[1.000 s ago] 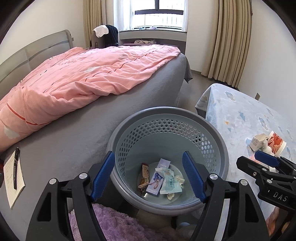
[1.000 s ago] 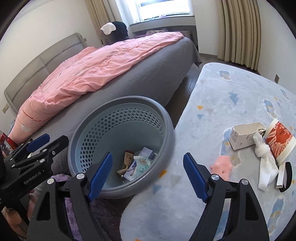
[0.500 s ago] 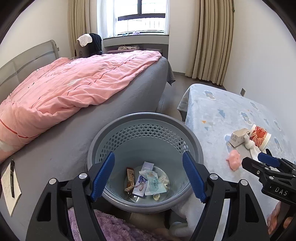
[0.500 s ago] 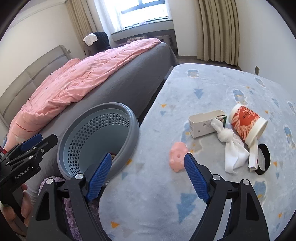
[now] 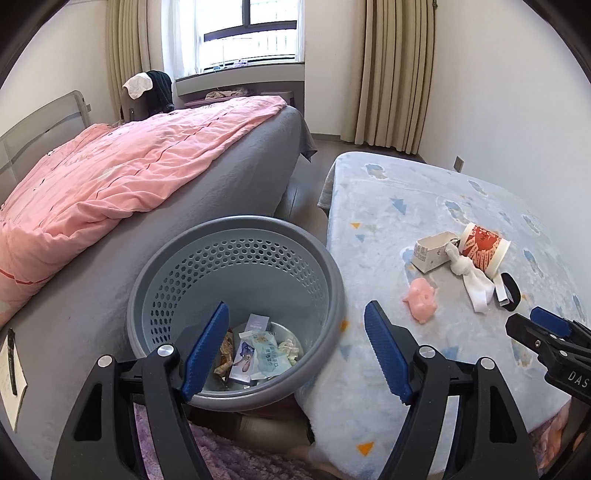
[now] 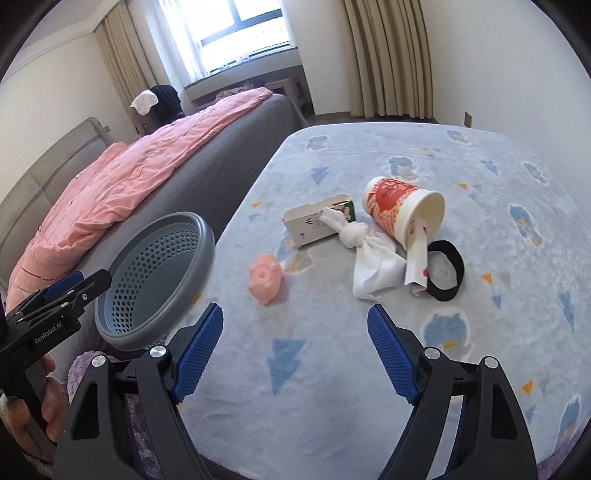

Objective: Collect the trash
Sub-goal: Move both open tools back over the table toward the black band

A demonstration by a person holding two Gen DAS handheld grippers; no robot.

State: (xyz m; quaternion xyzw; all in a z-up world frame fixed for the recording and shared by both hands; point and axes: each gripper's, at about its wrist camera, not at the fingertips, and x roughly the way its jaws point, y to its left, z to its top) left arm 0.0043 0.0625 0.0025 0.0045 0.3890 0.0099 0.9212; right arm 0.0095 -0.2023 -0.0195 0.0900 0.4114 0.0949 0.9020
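Both views have swung from the basket (image 5: pixel 236 295) toward the table litter; right gripper (image 6: pixel 295 350) and left gripper (image 5: pixel 295 347) are released, empty; approach the paper cup (image 6: pixel 402 210) squarely, clench mid-body.

I am in a home bedroom: a grey bed (image 5: pixel 229 192) under a rumpled pink quilt (image 5: pixel 122 166), beige floor-length curtains (image 5: pixel 391 74) beside a bright window (image 5: pixel 251 33).
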